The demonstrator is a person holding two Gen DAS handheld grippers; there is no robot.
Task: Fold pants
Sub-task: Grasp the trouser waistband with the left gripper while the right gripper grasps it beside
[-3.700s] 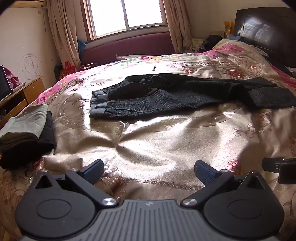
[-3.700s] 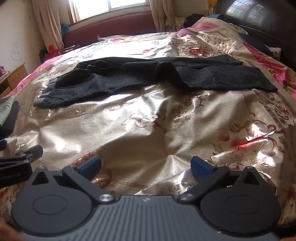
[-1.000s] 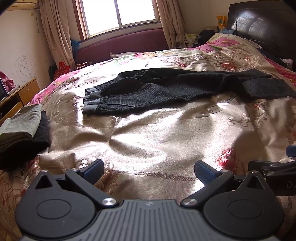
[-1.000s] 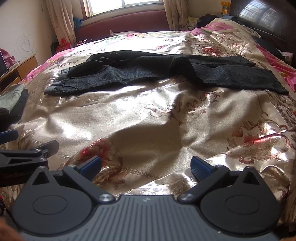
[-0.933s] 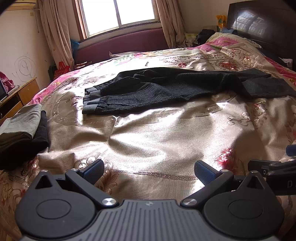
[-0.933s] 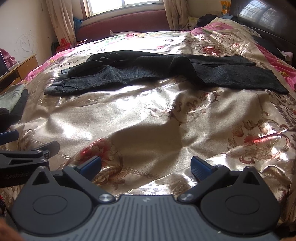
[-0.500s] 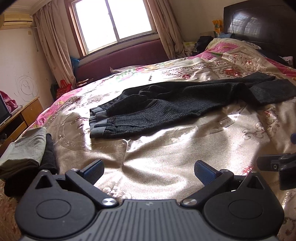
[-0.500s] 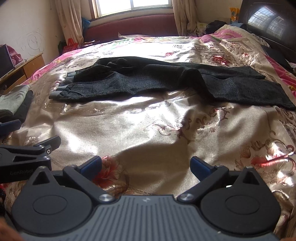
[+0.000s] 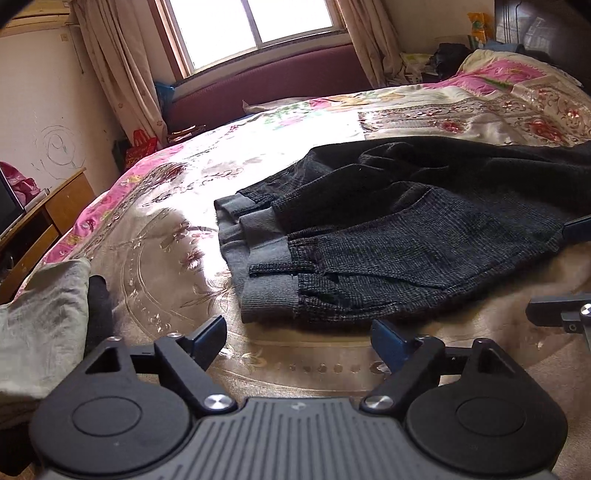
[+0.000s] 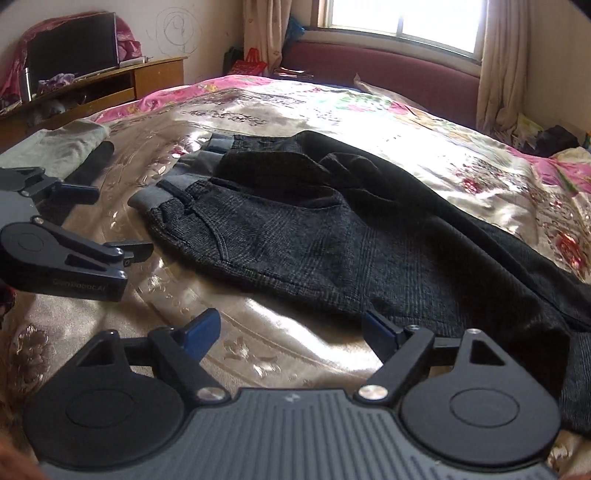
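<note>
Dark grey pants lie flat across the gold satin bedspread, with the grey ribbed waistband toward me on the left and the legs running off to the right. They also show in the right wrist view. My left gripper is open and empty, just short of the waistband's near edge. My right gripper is open and empty, at the near edge of the seat and thigh. The left gripper shows in the right wrist view.
A folded pile of grey-green and black clothes lies at the left edge of the bed. A wooden cabinet with a screen stands beyond it. A maroon bench runs under the window. A dark headboard is at the far right.
Both grippers have moved forward and left across the bed, from well short of the pants to right at their near edge by the waistband. Both stay open.
</note>
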